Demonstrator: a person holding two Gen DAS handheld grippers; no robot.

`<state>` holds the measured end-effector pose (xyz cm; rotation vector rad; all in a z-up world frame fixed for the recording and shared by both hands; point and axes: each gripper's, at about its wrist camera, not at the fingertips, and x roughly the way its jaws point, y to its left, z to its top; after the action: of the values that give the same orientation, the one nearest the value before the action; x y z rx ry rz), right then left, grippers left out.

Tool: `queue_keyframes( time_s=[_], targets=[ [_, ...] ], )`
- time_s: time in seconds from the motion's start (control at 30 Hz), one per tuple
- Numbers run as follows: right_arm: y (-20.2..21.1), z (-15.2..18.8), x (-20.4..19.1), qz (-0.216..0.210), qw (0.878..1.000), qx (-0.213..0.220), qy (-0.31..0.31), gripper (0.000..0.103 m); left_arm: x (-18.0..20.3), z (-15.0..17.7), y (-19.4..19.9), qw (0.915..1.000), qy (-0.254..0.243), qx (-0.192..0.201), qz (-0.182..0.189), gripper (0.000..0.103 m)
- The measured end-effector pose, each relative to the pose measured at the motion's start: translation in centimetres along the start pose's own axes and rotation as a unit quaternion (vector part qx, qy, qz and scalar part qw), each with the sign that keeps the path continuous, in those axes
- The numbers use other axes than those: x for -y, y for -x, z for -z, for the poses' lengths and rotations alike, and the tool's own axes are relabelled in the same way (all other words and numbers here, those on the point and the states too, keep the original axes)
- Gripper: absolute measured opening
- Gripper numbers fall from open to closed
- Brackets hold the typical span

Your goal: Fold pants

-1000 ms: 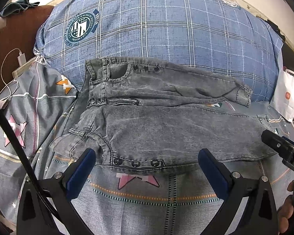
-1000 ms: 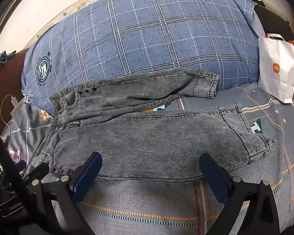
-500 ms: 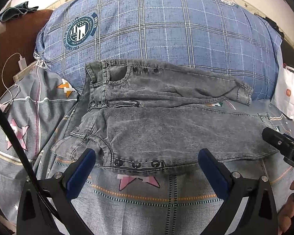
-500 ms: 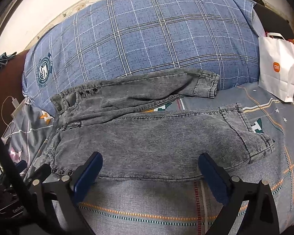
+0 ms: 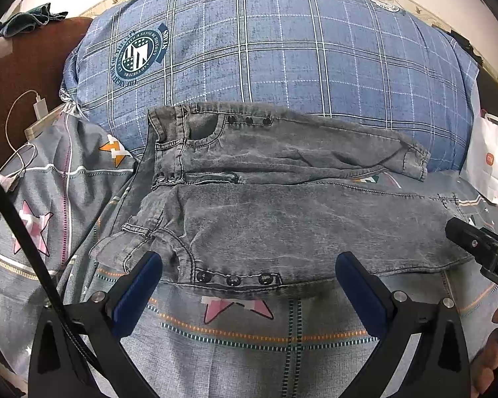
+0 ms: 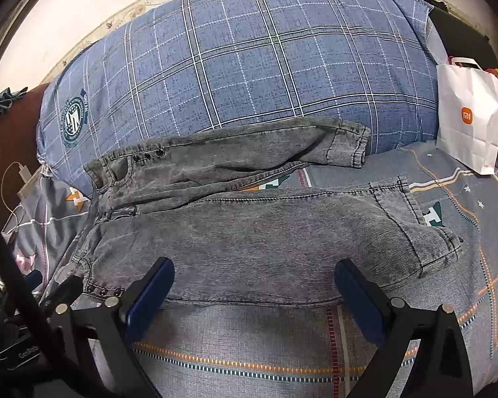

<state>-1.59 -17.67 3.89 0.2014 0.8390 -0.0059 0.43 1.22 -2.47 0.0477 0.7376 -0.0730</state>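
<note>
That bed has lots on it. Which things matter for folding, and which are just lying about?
For the job: grey pants, left gripper, right gripper, both open.

Lying about: blue plaid pillow, white paper bag, charger and cable, patterned bedsheet.

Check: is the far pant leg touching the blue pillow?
Touching. In the right wrist view the far leg and its cuff lie up against the pillow with no sheet showing between them; the left wrist view agrees.

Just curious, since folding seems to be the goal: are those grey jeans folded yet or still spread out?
Spread out. The grey jeans lie flat on the bedsheet, both legs apart side by side; neither tongs grips them.
</note>
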Motion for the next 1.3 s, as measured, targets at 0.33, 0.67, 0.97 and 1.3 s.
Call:
queue_keyframes(
  time_s=[0.33, 0.67, 0.97, 1.3],
  targets=[
    [-0.05, 0.02, 0.24, 0.002, 1.000, 0.001, -0.007, 0.099, 0.10, 0.12, -0.09, 1.0000, -0.002, -0.001, -0.003, 0.103],
    [-0.12, 0.26, 0.15, 0.006, 1.000, 0.000, -0.005, 0.099, 0.20, 0.11, -0.09, 1.0000, -0.002, 0.000, -0.006, 0.103],
    [-0.07, 0.21, 0.30, 0.006, 1.000, 0.002, -0.009, 0.099, 0.22, 0.15, -0.11, 1.0000, -0.003, 0.003, -0.009, 0.103],
    [-0.05, 0.17, 0.33, 0.006, 1.000, 0.002, -0.011, 0.099, 0.31, 0.17, 0.00, 0.9999, -0.005, 0.004, -0.008, 0.103]
  ],
)
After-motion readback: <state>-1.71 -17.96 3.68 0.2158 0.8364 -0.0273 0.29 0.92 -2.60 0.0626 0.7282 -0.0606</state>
